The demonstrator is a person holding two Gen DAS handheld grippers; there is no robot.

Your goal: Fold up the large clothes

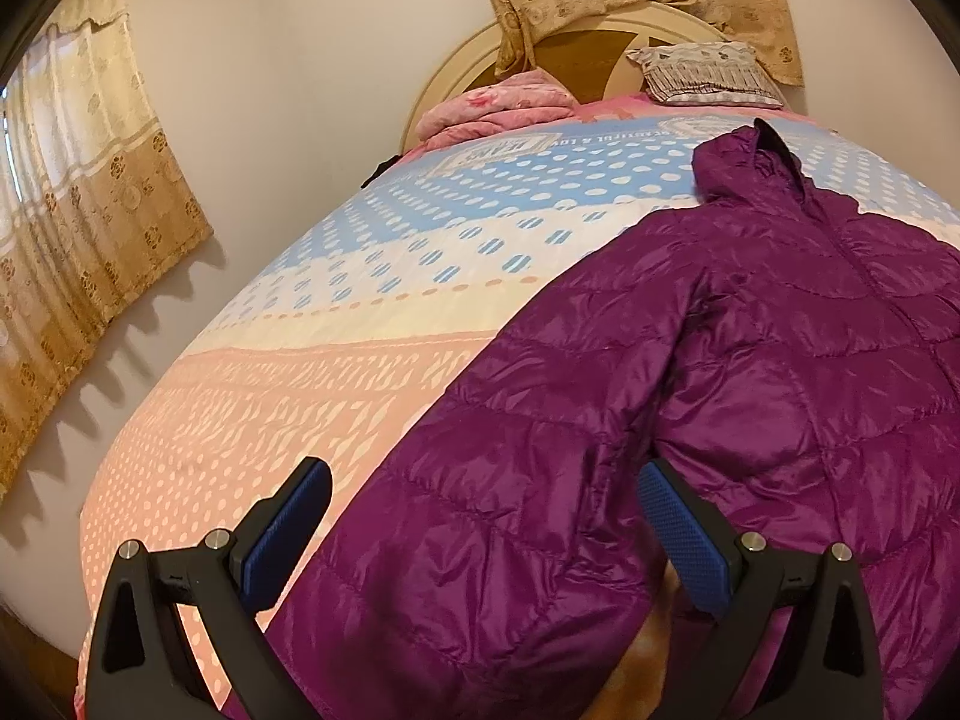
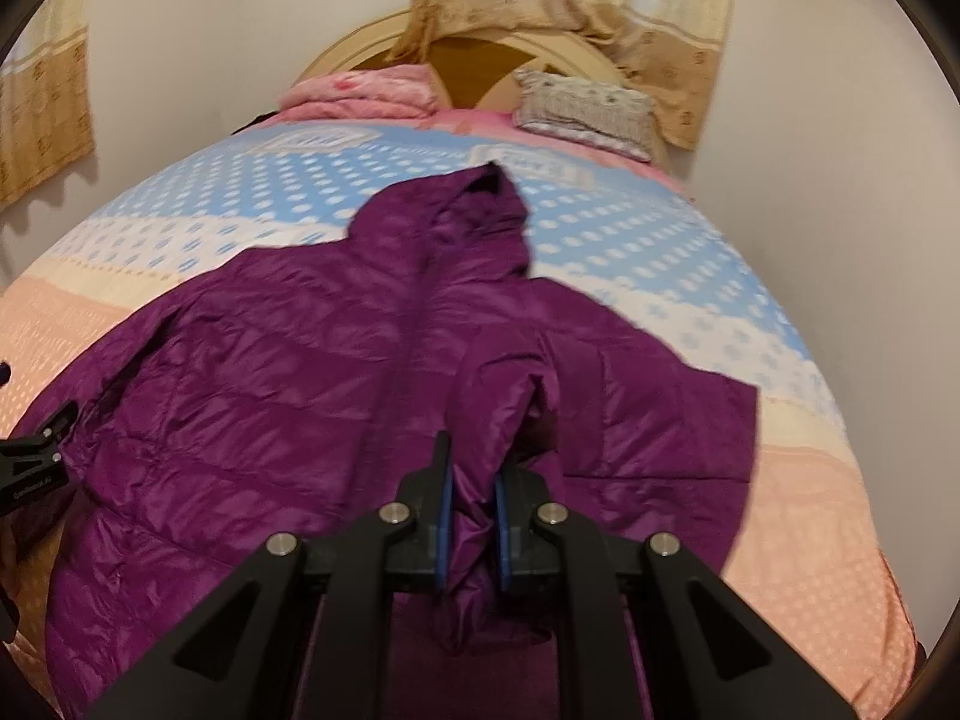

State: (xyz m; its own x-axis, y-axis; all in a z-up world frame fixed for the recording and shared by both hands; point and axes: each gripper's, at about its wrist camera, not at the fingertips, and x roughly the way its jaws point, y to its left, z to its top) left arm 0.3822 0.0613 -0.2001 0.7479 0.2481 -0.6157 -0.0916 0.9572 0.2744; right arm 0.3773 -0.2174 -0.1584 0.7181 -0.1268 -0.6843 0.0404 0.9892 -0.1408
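A purple quilted hooded jacket point(image 1: 750, 360) lies spread front-up on a bed covered by a patterned bedspread point(image 1: 288, 360) banded in blue, cream and peach with pale dots. The hood point(image 2: 462, 210) points toward the headboard point(image 2: 354, 48), and the hem lies at the near edge of the bed.

Left wrist view: the left gripper point(image 1: 486, 516) has its jaws set wide apart. Its blue-padded fingers point(image 1: 288, 534) stand on either side of the jacket's left sleeve point(image 1: 480, 510), which runs down toward the near edge of the bed; the pads do not press on the fabric. The far finger sits in the gap between the sleeve and the jacket body.

Right wrist view: the right gripper point(image 2: 471, 516) is clamped on the right sleeve point(image 2: 498, 396), a bunched fold of purple fabric pinched between its two blue pads. The held sleeve is drawn across the front of the jacket, near the centre line. This view is slightly blurred. The left gripper shows as a dark shape at the left edge, beside the jacket's other side.

At the head of the bed lie a folded pink blanket point(image 1: 498, 108) and a patterned pillow point(image 1: 702, 72). Beige floral curtains point(image 1: 78, 180) hang on the walls behind and to the left.
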